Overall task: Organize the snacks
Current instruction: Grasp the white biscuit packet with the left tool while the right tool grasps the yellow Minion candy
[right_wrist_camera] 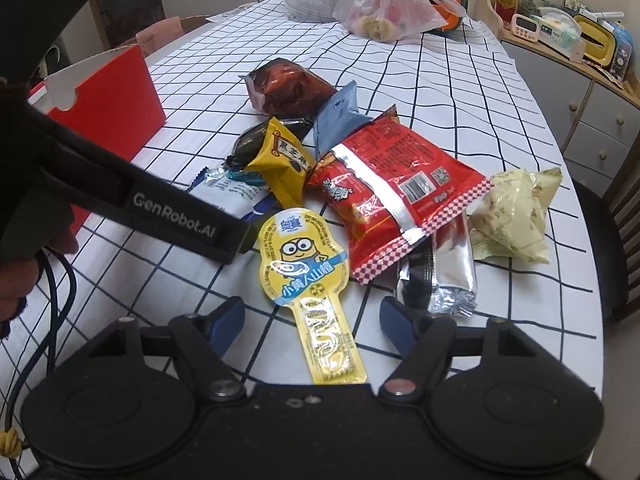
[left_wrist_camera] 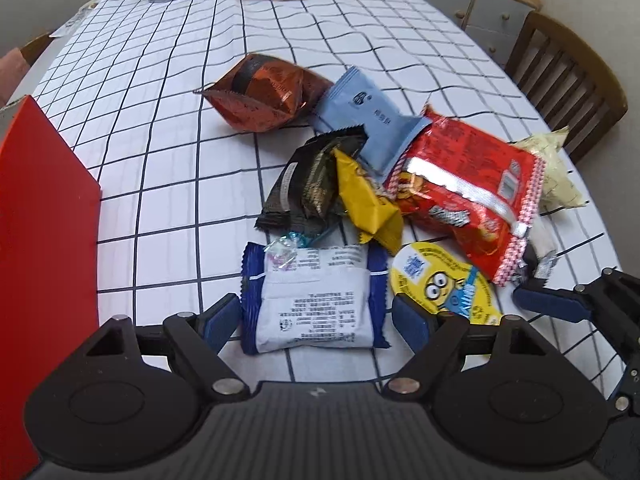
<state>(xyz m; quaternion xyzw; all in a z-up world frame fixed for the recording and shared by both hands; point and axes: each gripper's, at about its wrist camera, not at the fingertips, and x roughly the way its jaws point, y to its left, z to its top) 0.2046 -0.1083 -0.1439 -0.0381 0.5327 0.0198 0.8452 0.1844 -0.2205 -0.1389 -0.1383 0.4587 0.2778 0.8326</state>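
A pile of snack packets lies on the checked tablecloth point(left_wrist_camera: 160, 184). My left gripper point(left_wrist_camera: 316, 318) is open, its fingers on either side of a blue and white packet point(left_wrist_camera: 316, 300) without touching it. My right gripper point(right_wrist_camera: 312, 320) is open around the handle of a yellow Minions snack point(right_wrist_camera: 308, 264), also seen in the left wrist view point(left_wrist_camera: 440, 280). Beyond lie a red chip bag point(left_wrist_camera: 468, 192), a yellow packet point(left_wrist_camera: 366, 200), a black packet point(left_wrist_camera: 308, 180), a light blue packet point(left_wrist_camera: 372, 116), a brown foil packet point(left_wrist_camera: 260, 92), a cream packet point(right_wrist_camera: 516, 216) and a silver packet point(right_wrist_camera: 448, 272).
A red box point(right_wrist_camera: 108, 96) stands at the left of the table. Plastic bags of food point(right_wrist_camera: 384, 4) sit at the far end. A wooden chair point(left_wrist_camera: 568, 80) and a cabinet point(right_wrist_camera: 592, 112) stand to the right.
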